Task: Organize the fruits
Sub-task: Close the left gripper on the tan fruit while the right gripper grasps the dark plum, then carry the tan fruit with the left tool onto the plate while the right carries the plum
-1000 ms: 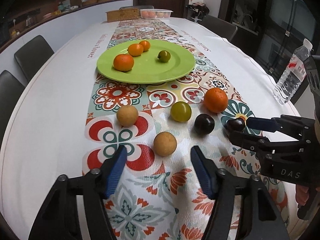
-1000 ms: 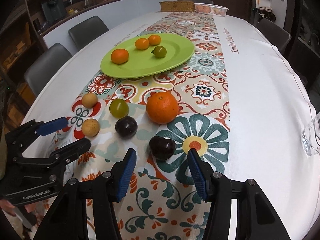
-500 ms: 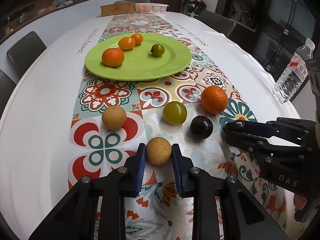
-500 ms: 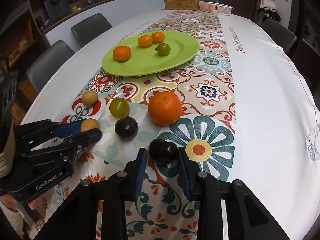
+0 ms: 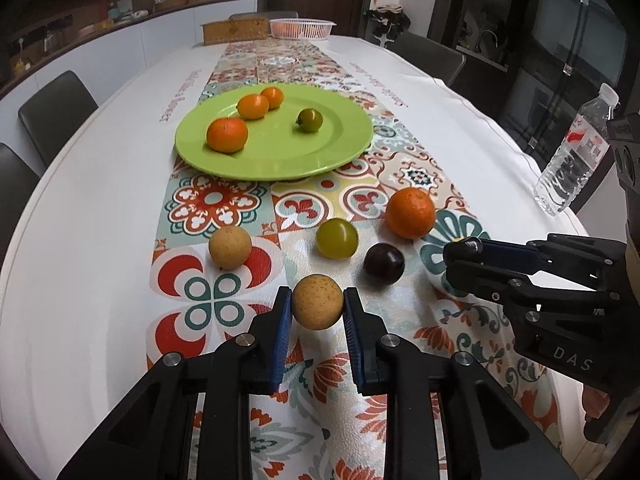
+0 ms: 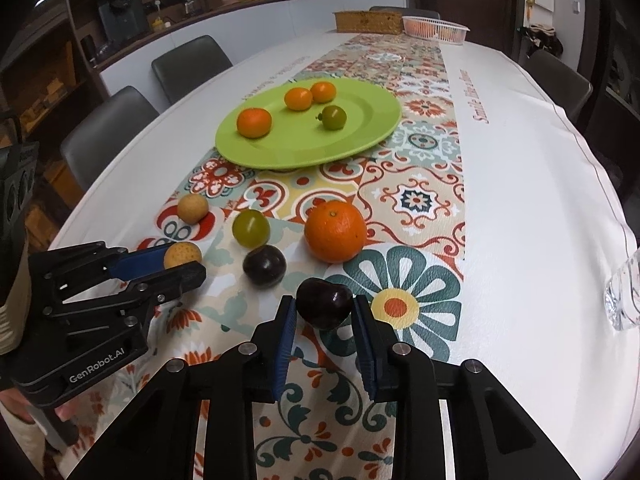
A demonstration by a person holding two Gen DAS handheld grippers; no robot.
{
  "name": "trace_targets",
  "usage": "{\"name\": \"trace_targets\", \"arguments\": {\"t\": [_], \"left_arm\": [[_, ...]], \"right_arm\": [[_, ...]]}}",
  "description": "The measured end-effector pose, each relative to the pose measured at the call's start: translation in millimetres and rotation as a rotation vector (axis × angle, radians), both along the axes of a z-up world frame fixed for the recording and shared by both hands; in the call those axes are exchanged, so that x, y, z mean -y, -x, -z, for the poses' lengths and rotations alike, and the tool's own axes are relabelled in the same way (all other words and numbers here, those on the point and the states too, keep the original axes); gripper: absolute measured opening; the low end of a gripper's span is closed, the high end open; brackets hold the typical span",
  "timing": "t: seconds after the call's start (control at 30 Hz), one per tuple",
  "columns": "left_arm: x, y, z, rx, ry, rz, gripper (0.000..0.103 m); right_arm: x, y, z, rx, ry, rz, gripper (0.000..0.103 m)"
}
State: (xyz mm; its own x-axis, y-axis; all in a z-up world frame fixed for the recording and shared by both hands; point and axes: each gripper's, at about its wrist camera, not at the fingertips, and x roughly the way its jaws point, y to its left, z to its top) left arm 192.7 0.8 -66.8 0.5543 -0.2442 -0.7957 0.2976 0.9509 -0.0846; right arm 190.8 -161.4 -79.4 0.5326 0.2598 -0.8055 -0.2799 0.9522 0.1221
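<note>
Your left gripper (image 5: 317, 312) has its fingers (image 5: 281, 322) closed on the tan round fruit (image 5: 317, 306), which sits squarely between the blue pads. Your right gripper (image 6: 324, 314) holds the dark plum (image 6: 325, 302) the same way, pads pressed on both sides. Both fruits are low over the patterned runner (image 5: 240, 208), near the front of the counter (image 5: 92, 184).

The right gripper's body reads "DAS" and the left one's "GenRobot.AI". Red lettering runs along the runner's edge, too small to read surely.

Farther back, a green plate (image 5: 340, 148) carries three small oranges and one green fruit. Dark chairs (image 5: 52, 108) line the counter, and a water bottle (image 5: 576, 156) stands at the right.
</note>
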Motion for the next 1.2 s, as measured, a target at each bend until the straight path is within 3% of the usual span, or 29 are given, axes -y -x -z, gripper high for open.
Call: {"name": "trace_targets", "arguments": {"t": [0.5, 1.2], "left_arm": [[5, 7, -42, 0.099, 0.017, 0.001, 0.025], [7, -40, -74, 0.188, 0.016, -0.009, 0.025]], "right_arm": [[4, 7, -35, 0.090, -0.039, -0.017, 0.030], [-5, -45, -70, 0.192, -0.048, -0.054, 0.030]]}}
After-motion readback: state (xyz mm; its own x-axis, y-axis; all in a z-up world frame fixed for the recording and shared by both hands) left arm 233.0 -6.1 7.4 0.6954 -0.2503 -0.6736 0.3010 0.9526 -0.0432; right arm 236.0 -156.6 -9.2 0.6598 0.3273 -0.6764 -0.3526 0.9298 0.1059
